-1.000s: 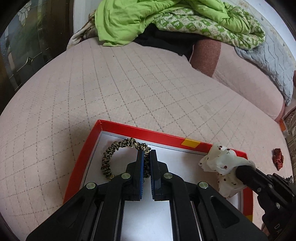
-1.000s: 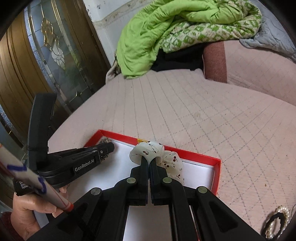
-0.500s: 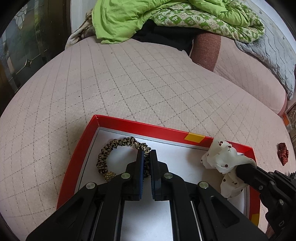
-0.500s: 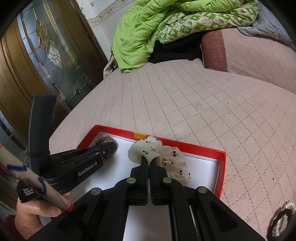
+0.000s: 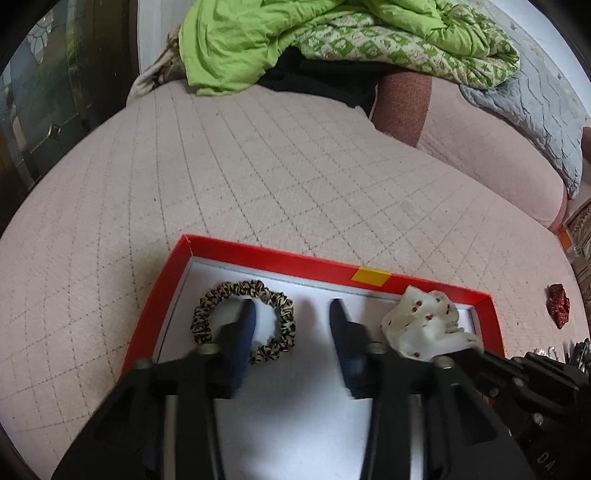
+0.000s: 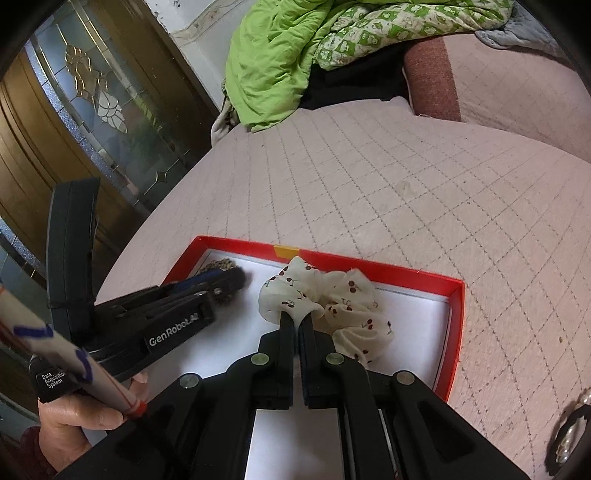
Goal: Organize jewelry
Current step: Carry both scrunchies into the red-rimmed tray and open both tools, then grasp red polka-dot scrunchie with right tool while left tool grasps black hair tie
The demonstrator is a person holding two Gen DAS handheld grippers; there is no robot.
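Bed (image 5: 280, 173): pink quilted cover with a diamond stitch pattern, filling most of both views.

Blanket (image 5: 295, 33): bright green with a patterned green-and-white side, heaped at 12 o'clock in the left wrist view; a grey quilted pillow (image 5: 535, 110) lies at 2 o'clock of it.

Door (image 6: 74, 122): wood with patterned glass panes, at 10 o'clock in the right wrist view.

Box (image 5: 266, 254): shallow, red walls, white floor, a yellow tape patch on the far wall. Sits on the bed at 6 o'clock in both views.

Left gripper (image 5: 291, 321): fingers spread wide apart, holding nothing. The left finger (image 5: 242, 332) lies across the inside of the leopard-print hair tie; the picture is blurred there, so contact cannot be told.

Right gripper (image 6: 295, 321): fingers pinched together on the near edge of the white hair tie.

White hair tie (image 6: 332, 306): ruffled fabric with small red cherries, resting in the right half of the box, near the far wall.

Leopard-print hair tie (image 5: 240, 317): a thin ring lying flat on the box floor in the far left corner.

Red piece (image 5: 557, 304): small and glittery, on the bed at 3 o'clock of the box, well apart.

Pearl-edged dark piece (image 6: 565, 439): on the bed at 4 o'clock in the right wrist view, partly cut off.
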